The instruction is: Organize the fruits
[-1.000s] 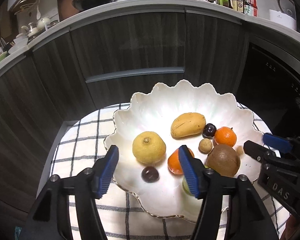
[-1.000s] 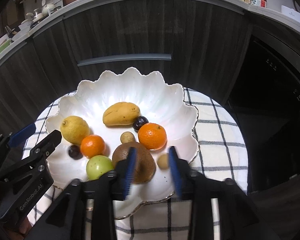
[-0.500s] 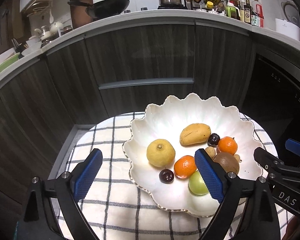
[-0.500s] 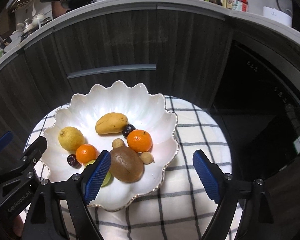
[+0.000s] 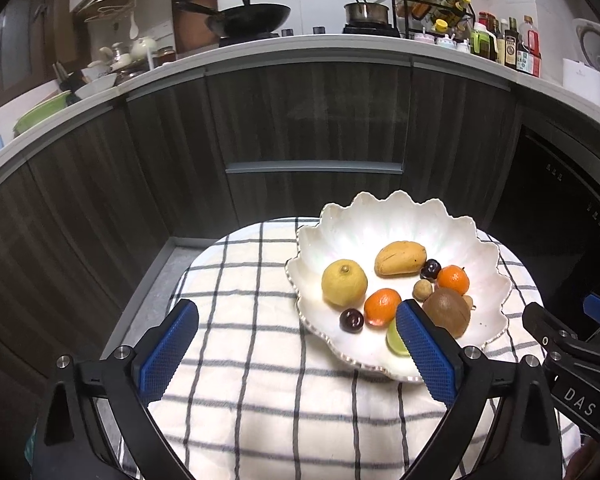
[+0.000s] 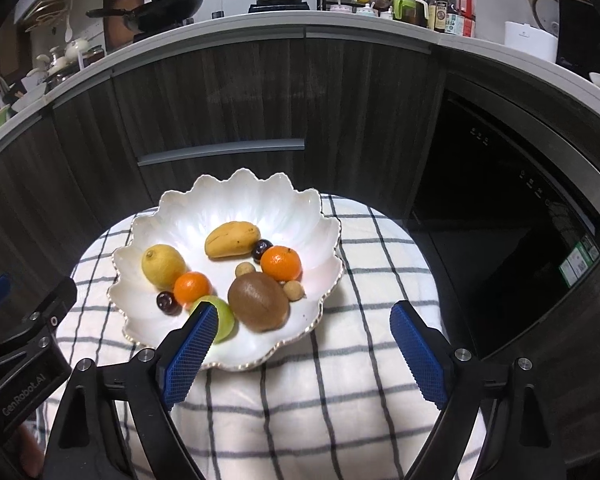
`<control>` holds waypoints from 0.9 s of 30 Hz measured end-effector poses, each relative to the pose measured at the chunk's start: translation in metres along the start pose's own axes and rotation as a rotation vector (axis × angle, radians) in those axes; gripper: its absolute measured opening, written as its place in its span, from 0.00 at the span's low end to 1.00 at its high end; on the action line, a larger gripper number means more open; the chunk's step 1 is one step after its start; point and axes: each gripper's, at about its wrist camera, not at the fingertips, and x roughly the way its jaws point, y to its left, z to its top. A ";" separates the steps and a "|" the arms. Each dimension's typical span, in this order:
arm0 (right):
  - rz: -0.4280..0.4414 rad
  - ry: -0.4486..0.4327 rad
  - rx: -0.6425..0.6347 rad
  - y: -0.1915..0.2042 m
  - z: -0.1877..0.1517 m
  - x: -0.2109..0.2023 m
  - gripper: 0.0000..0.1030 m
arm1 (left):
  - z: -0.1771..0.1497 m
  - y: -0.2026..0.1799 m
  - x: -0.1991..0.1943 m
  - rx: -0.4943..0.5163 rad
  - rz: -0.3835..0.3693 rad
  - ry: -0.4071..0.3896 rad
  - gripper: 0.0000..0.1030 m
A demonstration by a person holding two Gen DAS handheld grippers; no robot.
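From the left wrist, the left gripper (image 5: 296, 350) hangs over the checked cloth (image 5: 260, 392) with nothing between its jaws, which are opening wide, while the lemon (image 5: 344, 282), mango (image 5: 400, 258) and other fruit lie in the white bowl (image 5: 383, 216), so any further move should come in from above (clear of the frilled rim). From the right wrist, the right gripper (image 6: 304, 350) is also empty, its jaws opening, poised near the kiwi (image 6: 258, 301), which would want a centred, gentle squeeze
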 end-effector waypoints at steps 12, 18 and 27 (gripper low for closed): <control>0.012 -0.023 0.016 -0.004 -0.025 -0.048 0.86 | -0.020 0.011 -0.048 -0.022 0.011 0.016 0.98; 0.001 -0.043 0.001 -0.003 -0.040 -0.072 0.86 | -0.034 0.017 -0.072 -0.027 0.016 0.016 0.98; 0.016 -0.038 0.004 -0.004 -0.066 -0.097 0.86 | -0.055 0.023 -0.100 -0.027 0.012 0.014 0.99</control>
